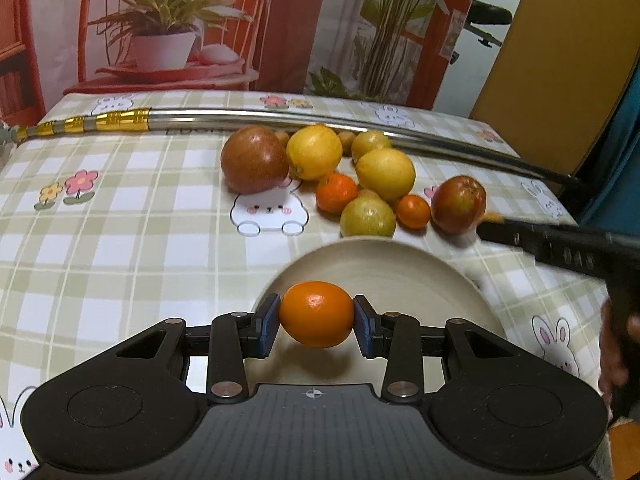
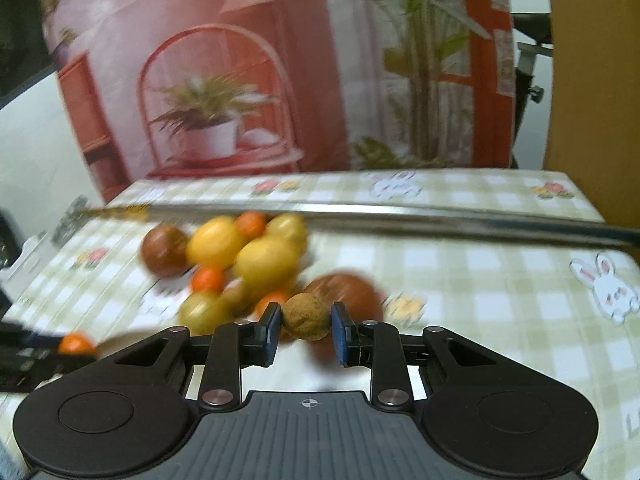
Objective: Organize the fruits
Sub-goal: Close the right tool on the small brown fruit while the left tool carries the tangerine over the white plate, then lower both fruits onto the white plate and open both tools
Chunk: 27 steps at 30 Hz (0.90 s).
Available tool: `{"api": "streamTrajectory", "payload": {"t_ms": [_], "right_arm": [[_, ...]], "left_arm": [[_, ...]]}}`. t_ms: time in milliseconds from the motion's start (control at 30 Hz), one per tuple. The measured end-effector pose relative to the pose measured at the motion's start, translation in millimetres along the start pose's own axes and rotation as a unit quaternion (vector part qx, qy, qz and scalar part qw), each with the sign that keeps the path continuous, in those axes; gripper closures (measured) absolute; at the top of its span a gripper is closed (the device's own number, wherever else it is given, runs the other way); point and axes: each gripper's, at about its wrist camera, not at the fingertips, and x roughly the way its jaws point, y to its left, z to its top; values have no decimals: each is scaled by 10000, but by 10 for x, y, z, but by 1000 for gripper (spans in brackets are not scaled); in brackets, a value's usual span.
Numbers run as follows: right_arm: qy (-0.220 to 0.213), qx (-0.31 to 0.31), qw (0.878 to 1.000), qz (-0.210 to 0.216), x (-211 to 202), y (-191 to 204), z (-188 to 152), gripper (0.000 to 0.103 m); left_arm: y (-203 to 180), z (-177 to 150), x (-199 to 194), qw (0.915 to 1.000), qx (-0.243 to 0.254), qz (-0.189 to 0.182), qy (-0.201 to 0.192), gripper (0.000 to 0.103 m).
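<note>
left gripper (image 1: 316,316): clamped on a mandarin (image 1: 316,314), glossy orange, oval, above the plate (image 1: 400,264)
right gripper (image 2: 306,320): closed on a brown fruit (image 2: 306,317), small, round, rough-skinned, held clear of the table (image 2: 480,292)
pile (image 1: 352,176): apples, lemons, mandarins, touching, mid-table toward the far edge, just beyond the plate
rod (image 1: 320,118): metal, lying along the far edge behind the pile

Two red apples (image 1: 254,159) lie on the table (image 1: 120,240), with four yellow lemons (image 1: 385,173), two loose mandarins (image 1: 336,193), a third mandarin held over the one plate (image 1: 420,264), and one metal pole (image 1: 320,118) at the far edge.
</note>
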Motion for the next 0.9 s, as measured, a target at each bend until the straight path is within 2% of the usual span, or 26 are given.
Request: {"api": "streamTrajectory", "payload": {"t_ms": [100,233,367,900], "right_arm": [[157,46,9998,131,-70,154,-175,78],[426,-258,9986,183,-100,383,-352,78],[503,-539,9970,241,-115,560,-420,78],[810,-683,9942,186,-45,613,-510,77]], "left_arm": [[16,-56,13,9999,-12,10,103,62],[33,-106,28,9998,-16,82,203,62],[61,-130,35,9996,-66,122,265,62],[13,-166,65,9994,69,130,324,62]]}}
